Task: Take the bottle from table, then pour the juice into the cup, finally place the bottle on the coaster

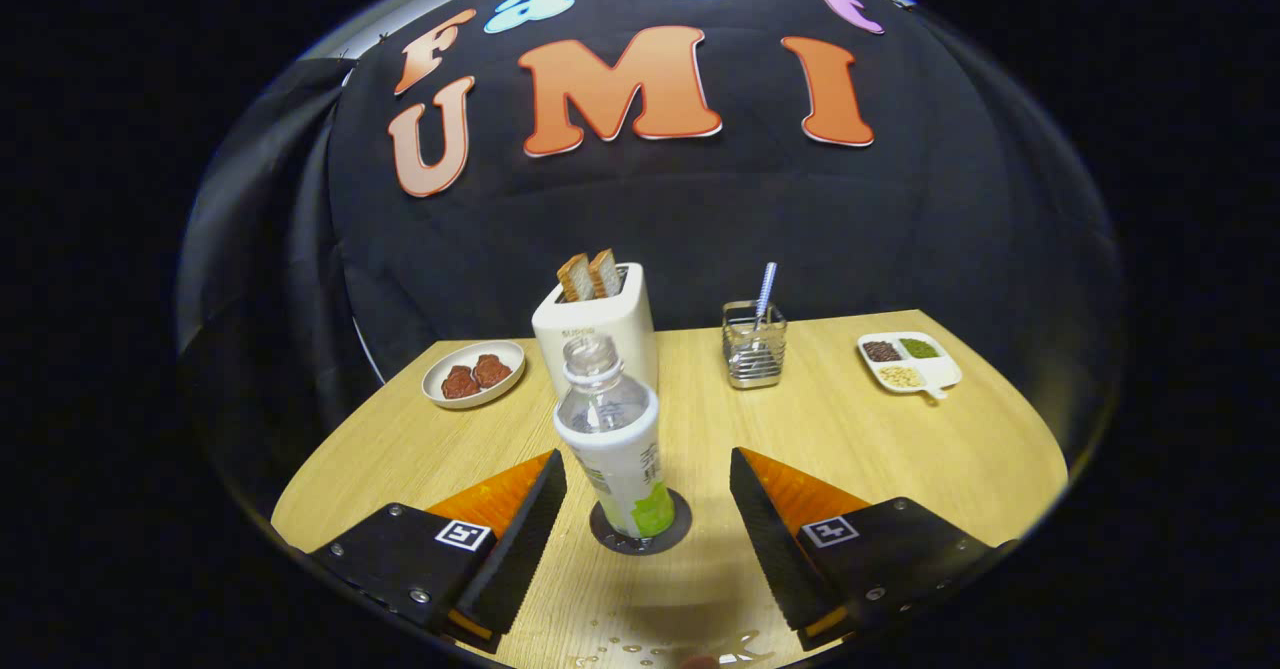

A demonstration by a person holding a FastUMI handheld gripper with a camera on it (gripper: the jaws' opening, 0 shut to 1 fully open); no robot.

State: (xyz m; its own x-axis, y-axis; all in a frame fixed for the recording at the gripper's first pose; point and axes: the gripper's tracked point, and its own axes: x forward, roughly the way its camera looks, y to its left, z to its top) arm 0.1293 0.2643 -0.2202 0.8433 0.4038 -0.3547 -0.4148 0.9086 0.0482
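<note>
My tool (648, 479) is spread wide, its two fingers standing apart on either side of the bottle (612, 439) with a clear gap on each side, so neither finger touches it. The bottle stands upright and uncapped on the dark round coaster (675, 534), between my fingers and just ahead of their tips; it covers the coaster's middle, so I see little more than the coaster's rim around its base. The bottle's upper part is clear, and I cannot tell how much liquid is left behind the label lower down. Right behind the bottle stands a pale toaster (600, 324) with two slices of bread (590, 275) sticking up; the bottle's neck hides part of its front. To its left lies a small plate (474, 373) with two brownish pieces I cannot identify. Beyond my right finger a wire holder (754, 345) carries a striped straw (766, 291), and further right sits a divided dish (908, 361) with three small heaps. On the worktop (900, 449) close beneath my fingers some wet drops (640, 649) glisten, partly cut off.
</note>
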